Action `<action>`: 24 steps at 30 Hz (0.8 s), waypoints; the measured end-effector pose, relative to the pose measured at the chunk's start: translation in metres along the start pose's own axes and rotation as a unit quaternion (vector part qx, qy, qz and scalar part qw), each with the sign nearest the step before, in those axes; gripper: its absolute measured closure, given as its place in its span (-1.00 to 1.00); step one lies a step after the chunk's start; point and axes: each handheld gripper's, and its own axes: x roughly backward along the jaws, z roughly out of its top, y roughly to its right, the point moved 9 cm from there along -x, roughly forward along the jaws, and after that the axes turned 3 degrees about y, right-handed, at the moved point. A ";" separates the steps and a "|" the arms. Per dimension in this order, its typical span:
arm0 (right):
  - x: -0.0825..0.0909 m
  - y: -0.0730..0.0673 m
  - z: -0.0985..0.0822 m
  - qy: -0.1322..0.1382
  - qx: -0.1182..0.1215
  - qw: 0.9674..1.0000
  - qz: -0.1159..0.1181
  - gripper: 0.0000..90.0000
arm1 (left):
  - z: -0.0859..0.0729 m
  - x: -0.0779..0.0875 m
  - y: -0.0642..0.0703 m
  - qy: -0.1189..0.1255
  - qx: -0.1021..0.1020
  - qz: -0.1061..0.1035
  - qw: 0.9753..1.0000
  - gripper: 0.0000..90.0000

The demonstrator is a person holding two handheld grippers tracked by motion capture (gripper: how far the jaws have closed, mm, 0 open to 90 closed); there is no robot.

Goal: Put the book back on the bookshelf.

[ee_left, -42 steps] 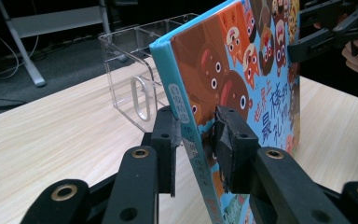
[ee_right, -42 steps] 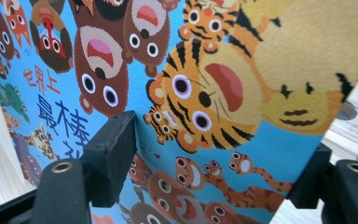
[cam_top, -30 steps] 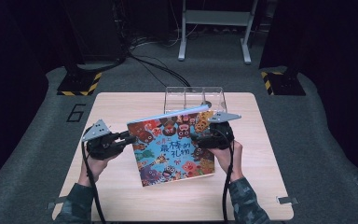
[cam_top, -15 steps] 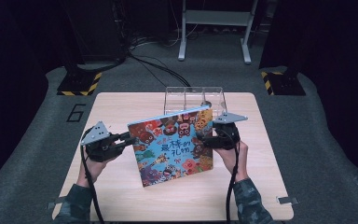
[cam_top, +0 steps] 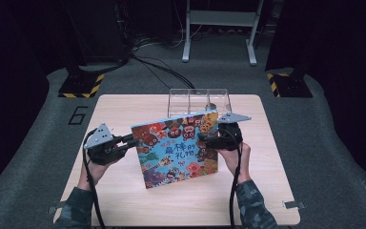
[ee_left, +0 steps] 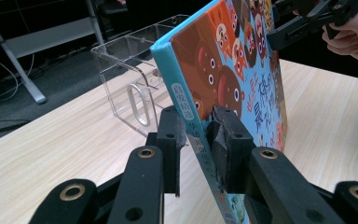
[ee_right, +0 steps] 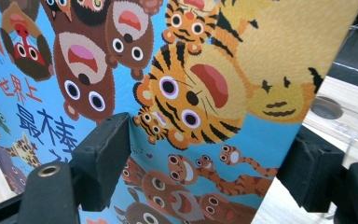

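Note:
A colourful picture book (cam_top: 176, 148) with cartoon animals stands tilted on its lower edge on the wooden table (cam_top: 124, 200). My left gripper (cam_top: 132, 141) is shut on the book's light-blue spine (ee_left: 186, 116), one pad on each side of it (ee_left: 198, 126). My right gripper (cam_top: 205, 140) is at the book's right edge. Its jaws have just been opening. One pad stands in front of the cover (ee_right: 168, 93) and the other beyond the edge, neither pressing (ee_right: 205, 154). The right gripper (ee_left: 307, 18) and its hand also appear past the book in the left gripper view.
A clear acrylic rack (cam_top: 198, 100) with several compartments stands just behind the book at the table's far edge, close to the spine (ee_left: 130, 88). Bare tabletop lies in front of the book and to both sides. Dark floor, cables and a stand lie beyond.
The right gripper has shifted slightly to the right at the book's edge and its jaws have spread. The left gripper and the book have stayed put.

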 end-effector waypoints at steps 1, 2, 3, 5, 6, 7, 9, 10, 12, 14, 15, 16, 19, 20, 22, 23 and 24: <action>0.001 -0.001 0.000 0.000 -0.002 1.000 -0.005 -0.48 | 0.001 0.000 -0.001 0.001 -0.002 0.002 1.000 0.65; 0.001 -0.001 0.002 0.002 0.003 1.000 -0.008 -0.48 | 0.002 0.001 -0.001 -0.001 -0.004 0.002 1.000 0.65; 0.001 -0.001 0.002 0.003 0.001 1.000 -0.012 -0.48 | 0.004 0.001 -0.002 0.001 -0.004 0.005 1.000 0.66; 0.001 -0.002 0.005 0.008 0.006 1.000 -0.016 -0.48 | 0.006 0.002 -0.003 0.001 -0.004 0.004 1.000 0.67; 0.001 -0.002 0.005 0.008 0.005 1.000 -0.018 -0.48 | 0.006 0.002 -0.003 -0.001 -0.002 0.002 1.000 0.67; 0.001 -0.002 0.006 0.009 0.004 1.000 -0.017 -0.48 | 0.006 0.003 -0.004 -0.003 0.001 -0.005 1.000 0.67; 0.000 -0.002 0.005 0.013 0.004 1.000 -0.013 -0.47 | 0.006 0.003 -0.004 0.000 0.009 -0.014 1.000 0.66; 0.000 -0.002 0.006 0.016 0.003 1.000 -0.012 -0.47 | 0.007 0.004 -0.004 0.001 0.010 -0.021 1.000 0.66; 0.001 -0.002 0.005 0.017 -0.003 1.000 -0.010 -0.46 | 0.009 0.002 -0.004 0.005 0.017 -0.035 0.999 0.62; 0.002 -0.002 0.006 0.020 -0.004 1.000 -0.007 -0.44 | 0.012 0.000 -0.003 0.005 0.029 -0.057 0.998 0.49; 0.002 -0.003 0.005 0.020 -0.004 1.000 -0.009 -0.44 | 0.013 -0.001 -0.002 0.004 0.030 -0.064 0.997 0.42; 0.003 -0.003 0.005 0.021 -0.004 1.000 -0.009 -0.43 | 0.015 -0.002 -0.001 0.006 0.034 -0.071 0.997 0.39; 0.004 -0.003 0.005 0.023 -0.002 1.000 -0.006 -0.43 | 0.020 -0.006 0.000 0.012 0.048 -0.094 0.994 0.29; 0.004 -0.003 0.005 0.024 -0.002 1.000 -0.007 -0.43 | 0.021 -0.007 0.000 0.012 0.049 -0.098 0.994 0.29; 0.005 -0.003 0.005 0.023 -0.004 1.000 -0.008 -0.43 | 0.023 -0.009 -0.001 0.010 0.047 -0.103 0.993 0.29; 0.005 -0.003 0.005 0.023 -0.004 1.000 -0.008 -0.43 | 0.025 -0.011 -0.001 0.007 0.046 -0.101 0.994 0.30; 0.005 -0.003 0.005 0.022 -0.004 1.000 -0.008 -0.43 | 0.026 -0.012 -0.001 0.007 0.040 -0.097 0.994 0.36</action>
